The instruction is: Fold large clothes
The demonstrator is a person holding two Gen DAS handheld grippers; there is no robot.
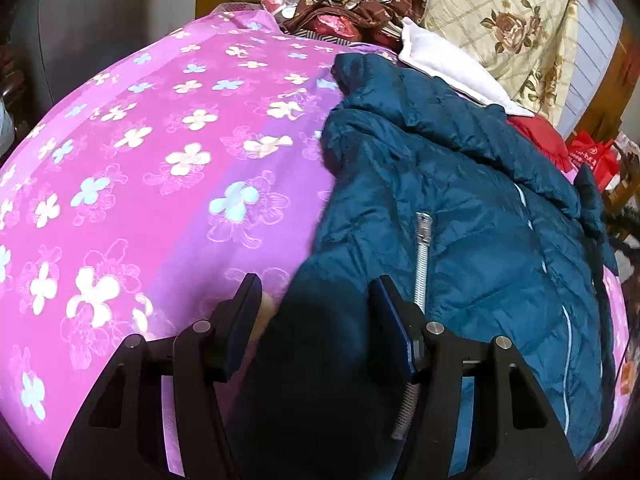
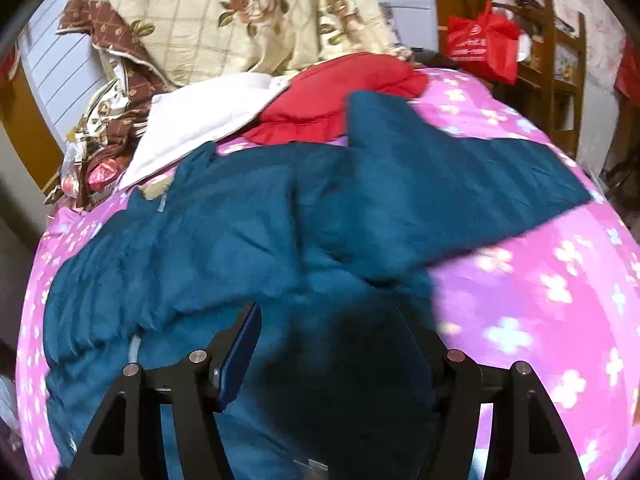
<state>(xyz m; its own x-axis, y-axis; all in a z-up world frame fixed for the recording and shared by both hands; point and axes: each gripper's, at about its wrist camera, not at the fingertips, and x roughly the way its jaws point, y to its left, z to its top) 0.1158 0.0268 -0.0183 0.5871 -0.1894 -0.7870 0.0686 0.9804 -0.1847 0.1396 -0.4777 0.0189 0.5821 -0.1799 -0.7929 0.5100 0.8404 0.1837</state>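
Teal puffer jacket point(image 1: 460, 216) lies spread on the pink flowered bedspread point(image 1: 140, 168), its metal zipper point(image 1: 422, 256) running up the front panel. Left gripper point(image 1: 316, 312): jaws held wide apart, a dark fold of the jacket's edge sitting in the gap between them; whether the pads actually press the cloth cannot be told, as the fabric there is in deep shadow. Right gripper point(image 2: 332, 336): jaws likewise wide, dark jacket cloth filling the space between; contact cannot be told, and the right wrist view is motion-blurred. In that view the jacket point(image 2: 280, 216) stretches across the bedspread point(image 2: 540, 280), one sleeve point(image 2: 480, 176) reaching out to the jacket's right. Just beyond the jacket's far edge: a red ruffled cushion point(image 2: 340, 96) touching or partly under the sleeve, and a white cloth point(image 2: 200, 120) beside the cushion. Past those, a cream rose-print quilt point(image 2: 240, 12) heaped with brown patterned bedding point(image 2: 116, 80). A red bag point(image 2: 484, 44) stands off the bed, well apart from the jacket.
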